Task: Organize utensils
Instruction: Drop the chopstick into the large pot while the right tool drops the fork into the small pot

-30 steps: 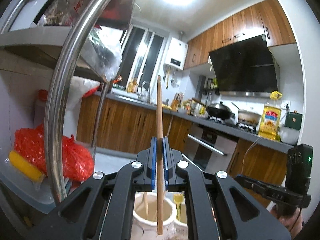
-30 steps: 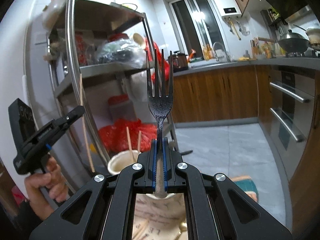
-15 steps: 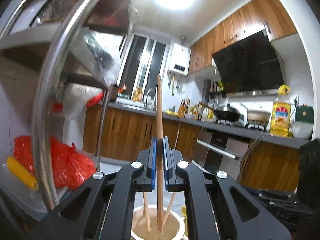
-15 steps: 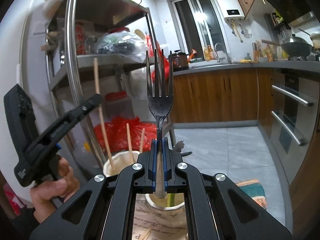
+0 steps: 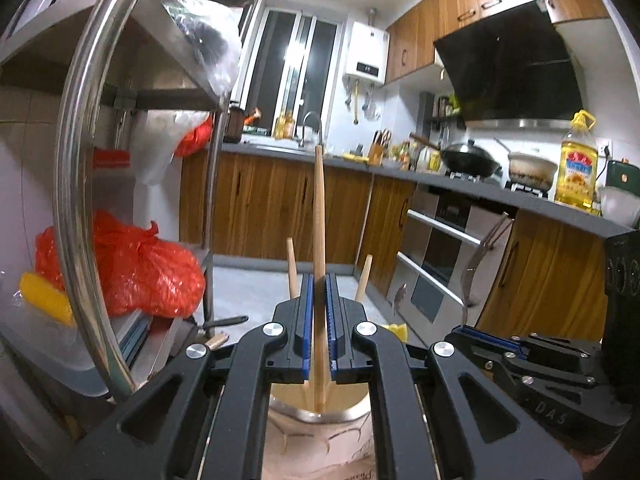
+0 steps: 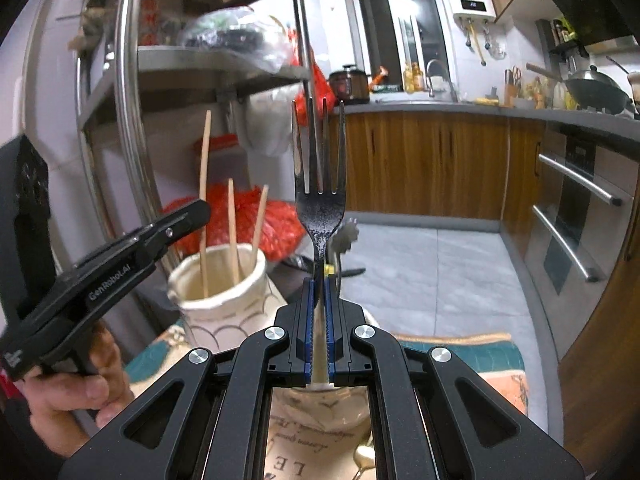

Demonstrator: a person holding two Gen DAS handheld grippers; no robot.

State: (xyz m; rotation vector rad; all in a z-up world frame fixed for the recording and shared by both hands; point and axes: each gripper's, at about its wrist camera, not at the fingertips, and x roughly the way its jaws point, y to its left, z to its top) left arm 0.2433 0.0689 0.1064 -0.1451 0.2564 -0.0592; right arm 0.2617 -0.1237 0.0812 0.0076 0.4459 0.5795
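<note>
**Chopstick and fork held above two cups**

The left gripper [image 5: 319, 320] is closed on an upright wooden chopstick [image 5: 319, 216]; its lower end is inside the cream cup [image 6: 224, 292], where two more chopsticks [image 6: 234, 228] stand. On the right, the right gripper [image 6: 319, 320] clamps a dark fork [image 6: 319, 200], tines up, over a second cup [image 6: 320, 404].

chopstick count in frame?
3. One held in the left claw, tip inside the cream holder; two, and, loose in it. None seen elsewhere.
</note>
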